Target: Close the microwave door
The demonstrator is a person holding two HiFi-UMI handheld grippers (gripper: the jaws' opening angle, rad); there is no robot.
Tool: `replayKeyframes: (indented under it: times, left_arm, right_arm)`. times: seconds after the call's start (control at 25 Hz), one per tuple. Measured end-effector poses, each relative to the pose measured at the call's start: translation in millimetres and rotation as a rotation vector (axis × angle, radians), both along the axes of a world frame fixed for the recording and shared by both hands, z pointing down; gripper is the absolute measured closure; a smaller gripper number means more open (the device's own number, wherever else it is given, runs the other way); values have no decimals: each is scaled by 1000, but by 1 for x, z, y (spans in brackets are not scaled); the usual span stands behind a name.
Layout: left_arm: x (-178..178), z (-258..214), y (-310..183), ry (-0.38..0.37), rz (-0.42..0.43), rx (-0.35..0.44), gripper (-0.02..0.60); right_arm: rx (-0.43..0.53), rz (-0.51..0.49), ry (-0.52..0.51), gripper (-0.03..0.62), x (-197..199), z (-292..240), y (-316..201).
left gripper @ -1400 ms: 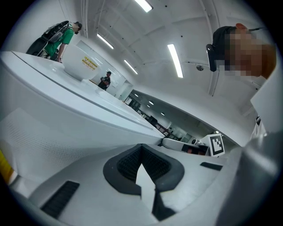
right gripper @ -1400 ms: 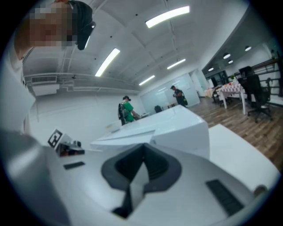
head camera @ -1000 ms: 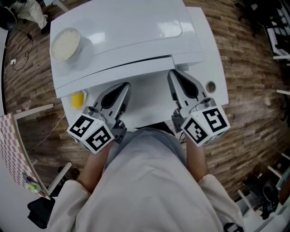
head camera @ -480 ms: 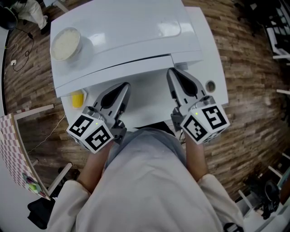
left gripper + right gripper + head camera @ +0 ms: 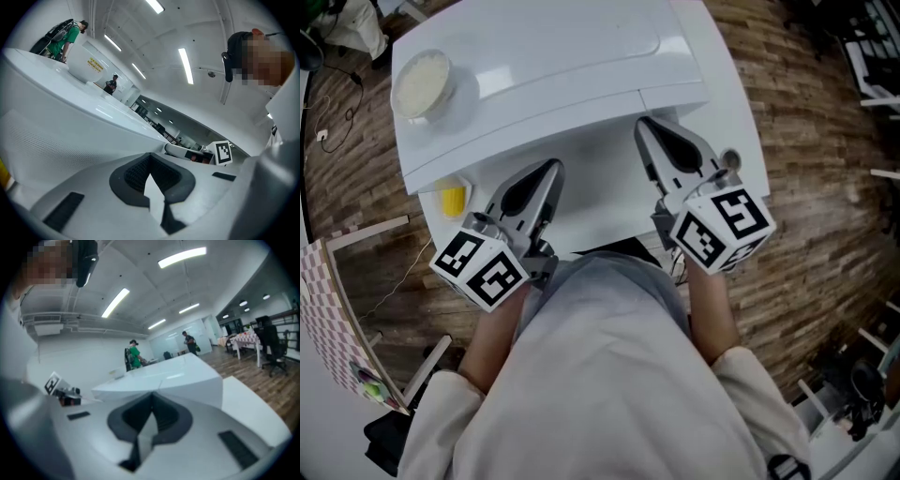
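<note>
While I hold both tongs low in front of the microwave (image 5: 553,56), the left gripper (image 5: 549,171) and the right gripper (image 5: 643,127) each have their jaws pressed together on nothing, tips pointing at its front. The microwave door (image 5: 525,141) shows only as a narrow band from above, so I cannot tell whether it sits flush. A bowl (image 5: 420,82) stands on the microwave's top, and something yellow (image 5: 452,200) peeks out beside its left corner, partly hidden.
</note>
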State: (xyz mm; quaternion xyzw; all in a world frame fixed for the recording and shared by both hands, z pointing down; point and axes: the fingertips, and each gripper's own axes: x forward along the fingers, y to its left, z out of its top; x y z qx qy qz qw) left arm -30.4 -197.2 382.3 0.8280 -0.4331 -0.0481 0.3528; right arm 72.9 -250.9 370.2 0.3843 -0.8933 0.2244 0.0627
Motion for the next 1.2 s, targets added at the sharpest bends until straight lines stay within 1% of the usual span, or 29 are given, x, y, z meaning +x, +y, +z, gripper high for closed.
replayKeyframes:
  times: [0.08,0.12,0.24,0.36,0.52,0.6,0.72,0.96,1.2]
  left_arm:
    - [3,0,3,0,11,0,565]
    - [4,1,4,-2,18,1,565]
    - [8,1,9,-8,34,4,565]
    - [12,2,15,-5,45,-1,565]
    - [24,2,21,-4,82,-3,565]
    - [29,-1,23,-4,96,0,565]
    - [33,-4,26,-7,97,5,565]
    - [37,-10,29,0,96,10,565]
    - [42,-16,29,11,97,21,565]
  right_arm:
    - [12,-25,32,571,2,1,6]
    - [9,-34,28,571,4,1,9]
    - [-9,-30,-9,571,14,-1,17]
    - [-13,-16,-11,571,30,-4,24]
    - [-38,9,-72,571,53,-12,31]
    - [-44,19,-86,571,62,-15,36]
    - [-37,23,-76,571,70,-20,43]
    - [10,48,-55,571,77,-43,66]
    - [10,70,-12,571,79,-40,84]
